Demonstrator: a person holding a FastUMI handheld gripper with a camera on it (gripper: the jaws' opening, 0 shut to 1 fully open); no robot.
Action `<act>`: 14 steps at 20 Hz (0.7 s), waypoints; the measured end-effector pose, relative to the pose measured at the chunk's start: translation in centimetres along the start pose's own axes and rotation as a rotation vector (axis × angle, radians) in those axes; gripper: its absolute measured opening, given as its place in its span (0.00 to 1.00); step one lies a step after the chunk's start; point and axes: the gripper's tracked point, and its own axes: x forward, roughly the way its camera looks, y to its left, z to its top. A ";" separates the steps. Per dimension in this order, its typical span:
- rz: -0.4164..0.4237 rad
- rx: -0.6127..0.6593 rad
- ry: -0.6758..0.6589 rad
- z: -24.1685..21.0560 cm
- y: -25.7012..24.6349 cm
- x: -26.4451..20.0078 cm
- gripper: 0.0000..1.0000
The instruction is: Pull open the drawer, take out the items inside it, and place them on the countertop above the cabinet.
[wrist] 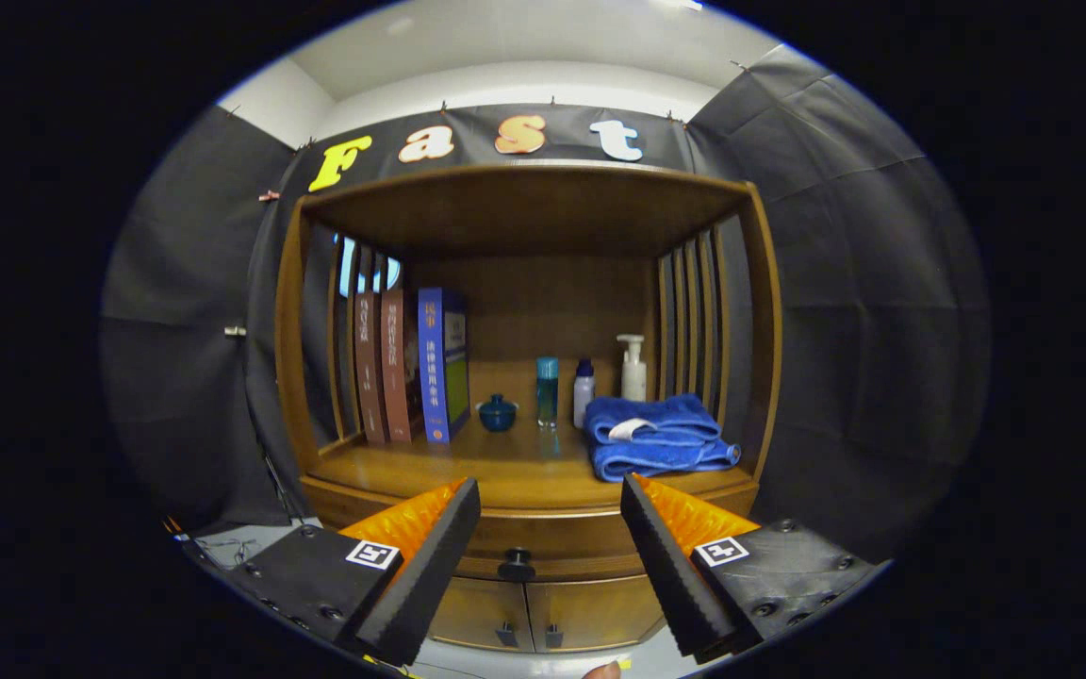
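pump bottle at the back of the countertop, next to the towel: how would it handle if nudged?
The pump bottle is tall and narrow with a spout head, so it probably tips rather than slides. It looks like light plastic; fill level can't be told. The folded towel just in front might cushion a forward fall. The gripper has its jaws open, short of the drawer knob.

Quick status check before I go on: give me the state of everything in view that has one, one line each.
drawer: closed, knob untouched
claw: open, holding nothing, knob between its fingers and just ahead
cabinet doors: both closed
towel: folded, lying on the countertop
books: standing upright
pump bottle: upright
two small bottles: upright, capped
small blue jar: lid on
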 end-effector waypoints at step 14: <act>0.043 0.016 0.175 -13.3 2.3 7.4 0.69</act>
